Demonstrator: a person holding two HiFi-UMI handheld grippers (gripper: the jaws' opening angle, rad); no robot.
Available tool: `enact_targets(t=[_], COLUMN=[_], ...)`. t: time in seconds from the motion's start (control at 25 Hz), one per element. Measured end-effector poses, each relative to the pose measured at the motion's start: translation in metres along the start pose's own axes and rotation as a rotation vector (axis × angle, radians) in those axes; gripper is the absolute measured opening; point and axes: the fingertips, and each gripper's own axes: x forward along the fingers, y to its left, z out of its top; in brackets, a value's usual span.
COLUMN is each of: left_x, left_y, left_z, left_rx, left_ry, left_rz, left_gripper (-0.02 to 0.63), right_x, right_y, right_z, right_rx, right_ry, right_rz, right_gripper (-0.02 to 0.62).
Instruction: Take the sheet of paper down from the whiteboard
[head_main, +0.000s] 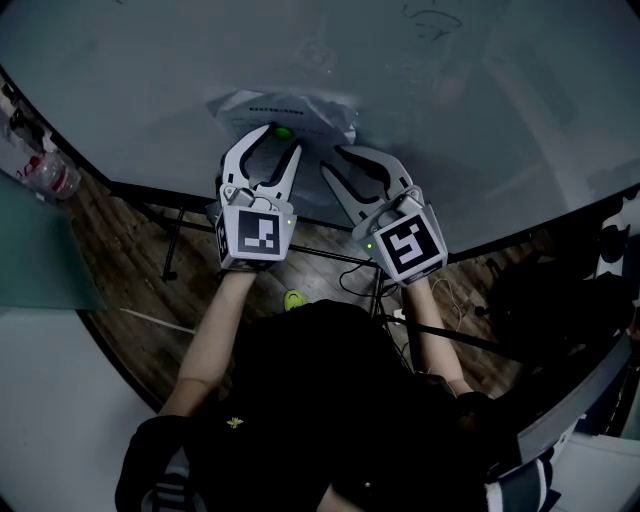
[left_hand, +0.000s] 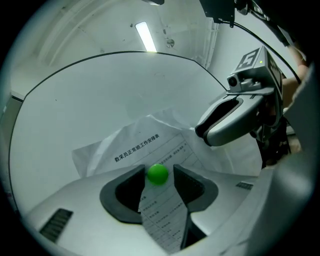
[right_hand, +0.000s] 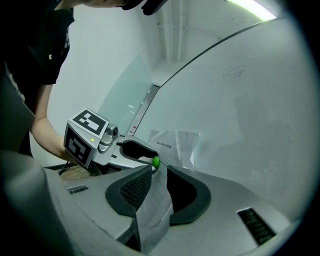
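A crumpled printed sheet of paper (head_main: 290, 108) hangs on the whiteboard (head_main: 430, 90), pinned by a round green magnet (head_main: 283, 132). My left gripper (head_main: 280, 141) reaches level at the board. In the left gripper view its pads stand close on either side of the magnet (left_hand: 158, 174), with thin gaps showing, so it is open. The paper (left_hand: 132, 145) bends off the board and runs back between those jaws. My right gripper (head_main: 333, 160) sits just right of it. It is open too, with the sheet's lower flap (right_hand: 152, 210) loose between its pads, against the left one.
A plastic bottle (head_main: 52, 176) stands at the far left by the board's edge. Below the board are its dark stand bars (head_main: 330, 258), cables and a small green object (head_main: 292, 298) on the wooden floor. A dark bulky thing (head_main: 560, 300) lies at the right.
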Motion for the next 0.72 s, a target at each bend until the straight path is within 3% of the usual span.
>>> enact_targets(t=[0.72], left_x=[0.001], left_y=[0.004], left_z=[0.000], left_rx=[0.034], left_ry=[0.004], left_rz=[0.081], left_gripper=[0.150], right_x=[-0.007], right_y=[-0.014], right_z=[0.012], right_rx=[-0.004], right_ry=[-0.016], right_rz=[-0.063], right_gripper=[0.097])
